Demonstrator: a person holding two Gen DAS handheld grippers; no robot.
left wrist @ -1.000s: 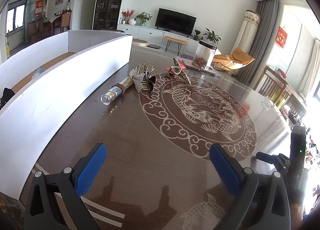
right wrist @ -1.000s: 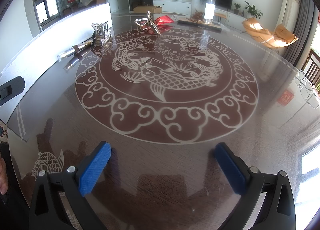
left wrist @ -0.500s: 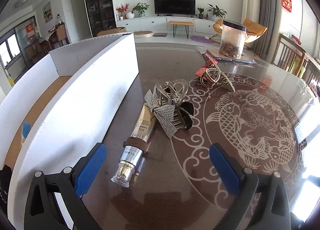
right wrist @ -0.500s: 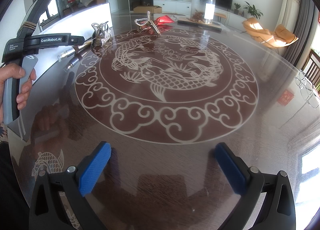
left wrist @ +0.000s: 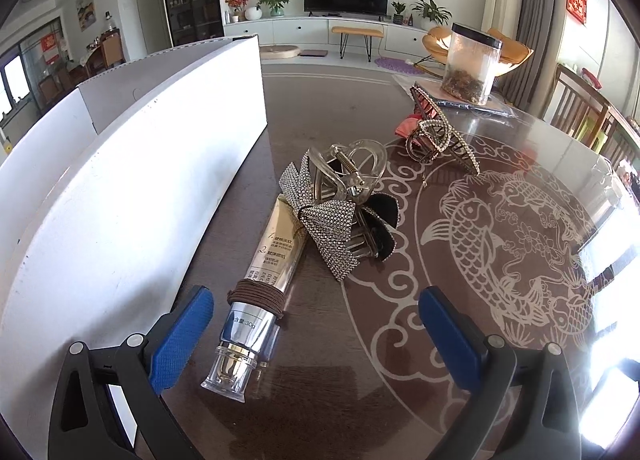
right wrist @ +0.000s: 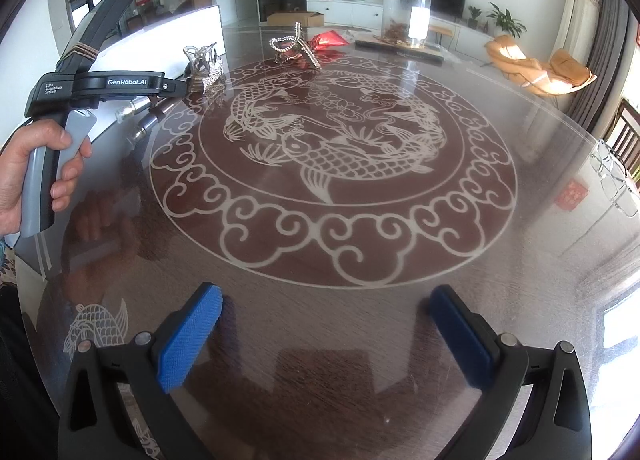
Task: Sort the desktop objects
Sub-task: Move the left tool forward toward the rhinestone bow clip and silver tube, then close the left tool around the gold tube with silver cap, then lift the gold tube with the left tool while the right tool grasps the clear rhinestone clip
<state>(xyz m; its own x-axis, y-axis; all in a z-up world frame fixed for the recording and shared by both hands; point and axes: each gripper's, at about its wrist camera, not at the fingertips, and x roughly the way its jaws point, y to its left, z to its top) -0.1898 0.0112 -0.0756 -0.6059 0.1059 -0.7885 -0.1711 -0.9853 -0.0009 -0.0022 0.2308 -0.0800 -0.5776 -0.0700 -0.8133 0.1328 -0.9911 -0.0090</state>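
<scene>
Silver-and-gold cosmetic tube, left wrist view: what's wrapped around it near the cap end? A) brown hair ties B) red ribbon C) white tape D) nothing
A: a stack of brown hair ties rings the silver-and-gold cosmetic tube just above its clear cap.

The white box (left wrist: 132, 164) runs off the left edge — its inside is out of sight. The bow clip (left wrist: 332, 216) covers the cosmetic tube's (left wrist: 264, 284) far end; the tube's small print — unreadable.

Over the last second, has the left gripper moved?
Yes. The left gripper advanced toward the cosmetic tube beside the white box, jaws open.
</scene>
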